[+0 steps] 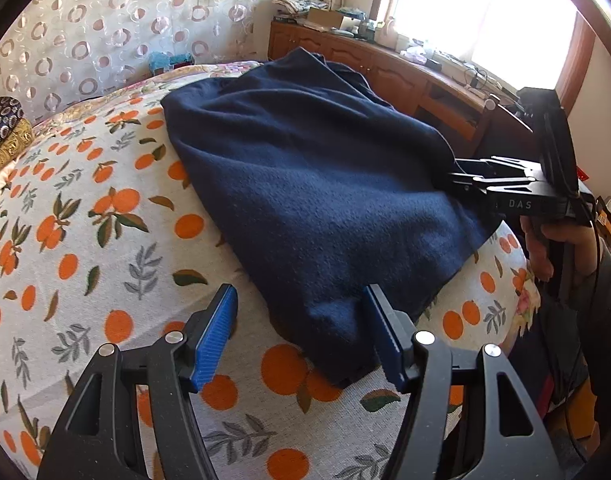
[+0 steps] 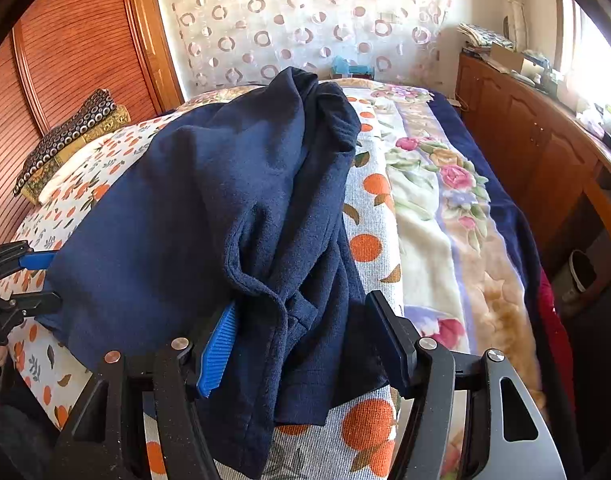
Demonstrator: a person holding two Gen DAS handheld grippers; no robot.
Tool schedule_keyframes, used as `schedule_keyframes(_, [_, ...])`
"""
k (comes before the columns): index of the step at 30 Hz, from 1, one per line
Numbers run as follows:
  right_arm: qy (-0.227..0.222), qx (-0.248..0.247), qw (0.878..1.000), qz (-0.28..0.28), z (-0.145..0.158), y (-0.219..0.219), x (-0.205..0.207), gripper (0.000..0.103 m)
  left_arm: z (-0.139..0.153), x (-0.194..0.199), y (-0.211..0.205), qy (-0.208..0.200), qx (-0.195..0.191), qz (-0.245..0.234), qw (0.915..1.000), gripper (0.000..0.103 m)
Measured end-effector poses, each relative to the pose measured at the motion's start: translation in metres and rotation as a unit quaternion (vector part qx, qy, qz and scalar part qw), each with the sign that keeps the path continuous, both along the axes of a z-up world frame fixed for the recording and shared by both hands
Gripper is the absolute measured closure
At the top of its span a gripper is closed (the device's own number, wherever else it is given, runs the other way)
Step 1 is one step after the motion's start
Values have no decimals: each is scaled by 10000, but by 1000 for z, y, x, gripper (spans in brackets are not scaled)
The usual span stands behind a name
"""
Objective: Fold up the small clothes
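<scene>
Now, garment: navy top [image 1: 313, 184] lies rumpled on the orange-print bedspread [image 1: 85, 248].
Left gripper [image 1: 301, 336]: jaws apart at its near corner.
Right gripper [image 2: 305, 344]: jaws apart, straddling bunched folds.
Risk: pinching several layers, dragging creases along.

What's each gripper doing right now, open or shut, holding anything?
Left gripper: open, holding nothing, at the near edge of the navy garment.
Right gripper: open, garment fabric bunched between its fingers, not clamped.
</scene>
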State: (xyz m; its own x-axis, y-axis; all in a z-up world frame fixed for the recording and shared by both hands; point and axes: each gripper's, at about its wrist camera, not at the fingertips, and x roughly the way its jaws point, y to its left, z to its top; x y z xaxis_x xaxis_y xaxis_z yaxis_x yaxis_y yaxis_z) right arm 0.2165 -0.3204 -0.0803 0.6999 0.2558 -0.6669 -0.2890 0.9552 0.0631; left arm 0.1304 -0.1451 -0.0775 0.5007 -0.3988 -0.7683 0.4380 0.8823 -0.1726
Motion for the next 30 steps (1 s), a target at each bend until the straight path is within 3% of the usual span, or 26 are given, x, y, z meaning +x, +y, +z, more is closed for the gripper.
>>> schedule_keyframes(1, [4,-25,10000,11,0,1,0,39,-1,0,-1,27,-35,-20,10000,43])
schedule_keyframes(7, [66,33,9996,280,3,6,-3,74,-4,0,-6,-1,-97,-49,9999,45])
schedule_keyframes(9, [90,65,9994,325,4,7,-3,82,-4,2,-9,-22,-91,-63,9999,51])
schedule_keyframes(11, [61,74,9994,337,5,7,-3,86,-2,2,-14,-66,3,-101,9999,76])
schedule_keyframes(13, [2,200,9992,343,10,4,-6,87,6,2,-14,-137,2,-147,9998,90])
schedule_keyframes(14, [-51,257,9990,355,14,3,-9,88,13,1,-13,-174,-54,-189,9997,91])
schedule_keyframes(17, [-321,478,9974,439,37,2,-23,89,48,-1,-1,-380,-380,-220,9983,92])
schedule_keyframes(24, [-1262,618,9873,745,136,8,-69,89,180,-22,26,-1486,-812,-403,9847,93])
schedule_keyframes(27, [-1627,717,9803,863,179,9,-89,89,228,-28,41,-1836,-937,-401,9777,93])
schedule_keyframes(30, [-1867,652,9756,955,213,14,-98,90,254,-25,55,-2026,-848,-270,9752,93])
